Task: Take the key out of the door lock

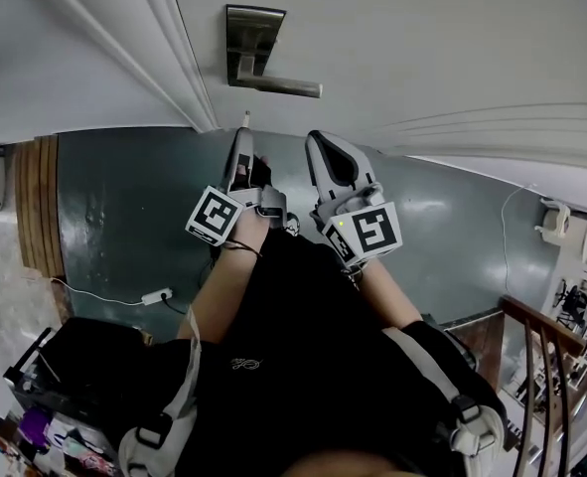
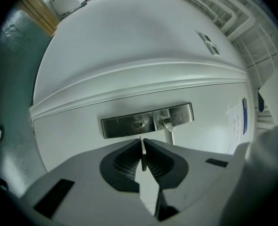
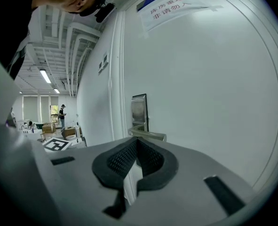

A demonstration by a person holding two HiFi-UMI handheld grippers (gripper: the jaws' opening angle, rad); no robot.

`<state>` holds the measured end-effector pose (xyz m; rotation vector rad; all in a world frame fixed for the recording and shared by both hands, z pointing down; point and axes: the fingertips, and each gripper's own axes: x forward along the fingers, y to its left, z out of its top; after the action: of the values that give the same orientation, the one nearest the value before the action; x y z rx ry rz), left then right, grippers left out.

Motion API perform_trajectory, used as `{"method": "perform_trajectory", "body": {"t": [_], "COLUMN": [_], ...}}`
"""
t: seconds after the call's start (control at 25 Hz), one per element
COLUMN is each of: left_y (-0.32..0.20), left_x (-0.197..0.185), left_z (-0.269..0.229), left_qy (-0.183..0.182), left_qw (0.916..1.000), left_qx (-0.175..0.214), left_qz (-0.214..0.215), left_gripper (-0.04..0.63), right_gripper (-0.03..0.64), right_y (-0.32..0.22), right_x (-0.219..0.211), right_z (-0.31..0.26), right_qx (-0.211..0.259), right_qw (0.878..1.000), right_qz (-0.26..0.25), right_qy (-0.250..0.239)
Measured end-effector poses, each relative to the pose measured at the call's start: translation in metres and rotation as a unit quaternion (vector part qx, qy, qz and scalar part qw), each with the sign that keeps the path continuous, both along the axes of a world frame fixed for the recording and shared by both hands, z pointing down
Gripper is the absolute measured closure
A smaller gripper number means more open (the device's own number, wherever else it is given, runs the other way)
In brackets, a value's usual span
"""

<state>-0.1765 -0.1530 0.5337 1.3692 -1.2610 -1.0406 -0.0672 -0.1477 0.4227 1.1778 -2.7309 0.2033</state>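
Two tools are side by side in front of the person, both aimed at the door (image 1: pixel 422 48). The left tool (image 1: pixel 243 137) is pinching one key (image 2: pixel 142 150). The blade stands on edge between the dark ribbed pads, and its thin tip pokes out past the fingertips toward the door. The right tool (image 1: pixel 321 139) sits just beside the left one. Its jaws are pressed together with nothing between them.

Beyond the tips there is one steel lock plate (image 2: pixel 124 126) on the white door. It carries one keyhole (image 2: pixel 139 124) and one lever (image 1: pixel 278 85). The key is out of the lock, the keyhole is empty, and bare door shows between the key's tip and the plate. In the left gripper view the tip lines up just under the keyhole. In the head view it is short of the plate, with the lever between them.

Farther up the door hangs one taped paper notice (image 3: pixel 171 4), and a second paper (image 2: pixel 237 121) shows off to the side of the plate. A dark green floor (image 1: pixel 124 227) runs along the foot of the door.
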Motion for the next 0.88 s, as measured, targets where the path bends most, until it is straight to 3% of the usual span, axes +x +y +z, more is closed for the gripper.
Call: {"method": "perform_trajectory", "body": {"t": [0.4,0.52,0.6,0.68,0.88], "left_y": [0.065,0.083,0.096,0.101,0.119], "left_x": [0.05,0.072,0.081,0.087,0.101], "left_z": [-0.01,-0.013,-0.01,-0.016,-0.029], "left_qy": [-0.018,-0.042,-0.079,-0.14,-0.29], "left_qw": [0.9993,0.9988,0.9965,0.9902,0.9566], "left_qx": [0.004,-0.004,-0.022,-0.009,-0.013], "left_qz": [-0.032,-0.025,-0.016,-0.002,0.022], "left_gripper": [0.56,0.56,0.56,0.56,0.56], "right_gripper": [0.609,0.609,0.609,0.609,0.609], "right_y": [0.041,0.052,0.056,0.06,0.069], "right_x": [0.064,0.087,0.1,0.113,0.139], "right_z": [-0.001,0.002,0.006,0.01,0.014], "right_qx": [0.002,0.004,0.007,0.01,0.015], "right_qw": [0.999,1.0,1.0,1.0,1.0], "right_qz": [-0.027,-0.027,-0.024,-0.02,-0.014], "right_qy": [-0.017,-0.014,-0.008,-0.006,-0.005]}}
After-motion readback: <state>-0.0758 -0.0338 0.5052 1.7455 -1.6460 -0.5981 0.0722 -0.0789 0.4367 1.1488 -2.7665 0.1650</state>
